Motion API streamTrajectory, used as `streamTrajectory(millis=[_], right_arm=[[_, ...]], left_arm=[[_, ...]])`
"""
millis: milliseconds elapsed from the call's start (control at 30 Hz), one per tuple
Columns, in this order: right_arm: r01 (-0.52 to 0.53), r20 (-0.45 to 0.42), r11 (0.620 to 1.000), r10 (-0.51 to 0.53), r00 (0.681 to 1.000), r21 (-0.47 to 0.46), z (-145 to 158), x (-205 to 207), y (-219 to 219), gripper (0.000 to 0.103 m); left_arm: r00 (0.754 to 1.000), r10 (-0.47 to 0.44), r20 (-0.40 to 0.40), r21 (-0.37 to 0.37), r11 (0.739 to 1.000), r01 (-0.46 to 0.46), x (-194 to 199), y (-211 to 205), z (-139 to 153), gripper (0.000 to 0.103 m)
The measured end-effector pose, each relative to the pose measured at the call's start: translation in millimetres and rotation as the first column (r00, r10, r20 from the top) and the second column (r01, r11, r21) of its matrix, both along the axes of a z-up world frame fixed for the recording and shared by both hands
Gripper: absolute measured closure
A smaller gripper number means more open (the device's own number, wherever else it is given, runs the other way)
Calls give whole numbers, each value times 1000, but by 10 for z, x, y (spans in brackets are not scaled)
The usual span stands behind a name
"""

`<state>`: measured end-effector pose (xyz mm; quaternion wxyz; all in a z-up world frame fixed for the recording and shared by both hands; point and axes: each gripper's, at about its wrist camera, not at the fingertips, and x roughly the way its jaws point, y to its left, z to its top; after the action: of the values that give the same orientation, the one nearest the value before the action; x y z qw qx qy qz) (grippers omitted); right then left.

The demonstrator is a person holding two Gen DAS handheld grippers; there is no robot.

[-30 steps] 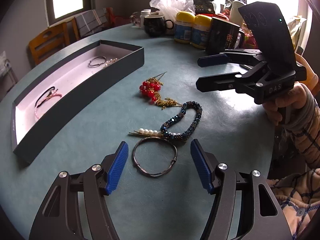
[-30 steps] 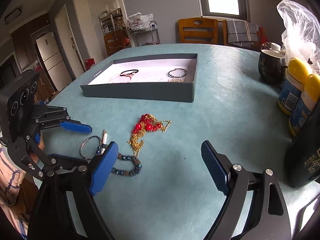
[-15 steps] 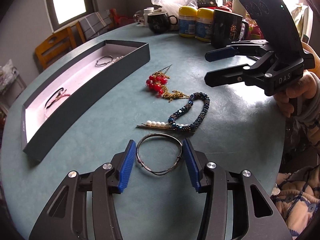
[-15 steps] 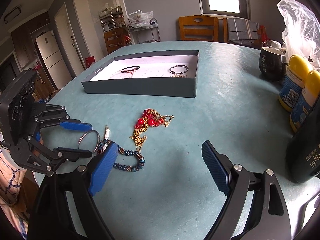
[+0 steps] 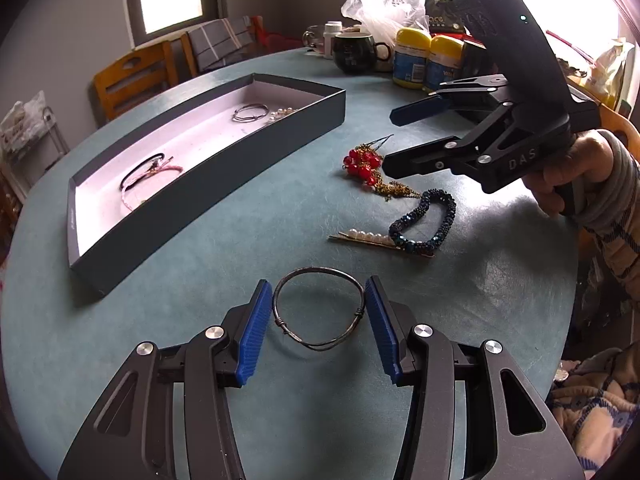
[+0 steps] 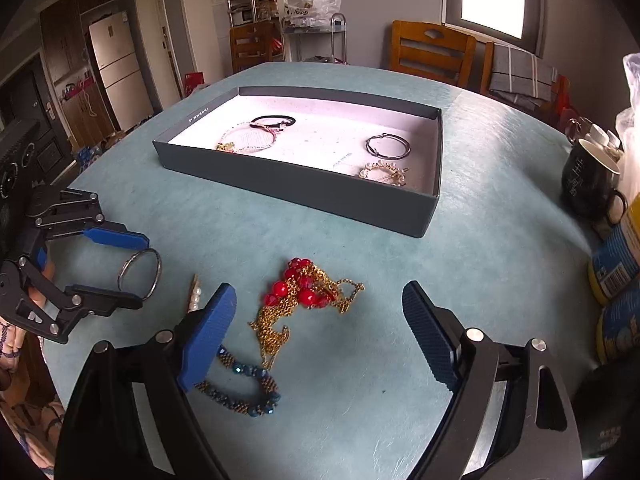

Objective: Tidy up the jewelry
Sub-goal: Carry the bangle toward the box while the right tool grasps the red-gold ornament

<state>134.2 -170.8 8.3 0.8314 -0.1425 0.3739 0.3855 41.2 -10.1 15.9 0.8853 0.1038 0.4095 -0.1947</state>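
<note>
Meanwhile, left claw (image 5: 319, 312): angled down, jaws just narrowed, pads touching wire bangle (image 5: 318, 312) on bench (image 5: 200, 280).
Right claw (image 6: 320, 332): wide, empty, above red-bead chain (image 6: 304, 292).

Dark mug (image 5: 353, 53), yellow-lidded jars (image 5: 409, 58)

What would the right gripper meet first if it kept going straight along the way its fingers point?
Most likely the red-bead and gold-chain necklace, lying on the table between and just ahead of the right gripper's wide-open fingers. The dark tray lies further along; depth is uncertain.
</note>
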Motion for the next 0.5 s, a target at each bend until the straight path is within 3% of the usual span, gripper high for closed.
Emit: streamTrajectory(millis=[200, 300, 433, 500], right_arm=[[-67, -24, 997, 66, 998, -43, -104, 141, 148, 34], [-86, -30, 995, 85, 996, -47, -142, 155, 186, 49], [-81, -25, 996, 80, 996, -42, -133, 128, 157, 78], [-75, -27, 997, 74, 997, -34, -135, 114, 127, 82]], left_arm=[[1000, 6, -6, -31, 999, -6, 6, 49, -8, 52], [1000, 4, -13, -34, 999, -5, 7, 53, -18, 52], [1000, 2, -14, -35, 999, -3, 9, 51, -18, 52], [1000, 4, -14, -33, 999, -5, 10, 52, -21, 52]])
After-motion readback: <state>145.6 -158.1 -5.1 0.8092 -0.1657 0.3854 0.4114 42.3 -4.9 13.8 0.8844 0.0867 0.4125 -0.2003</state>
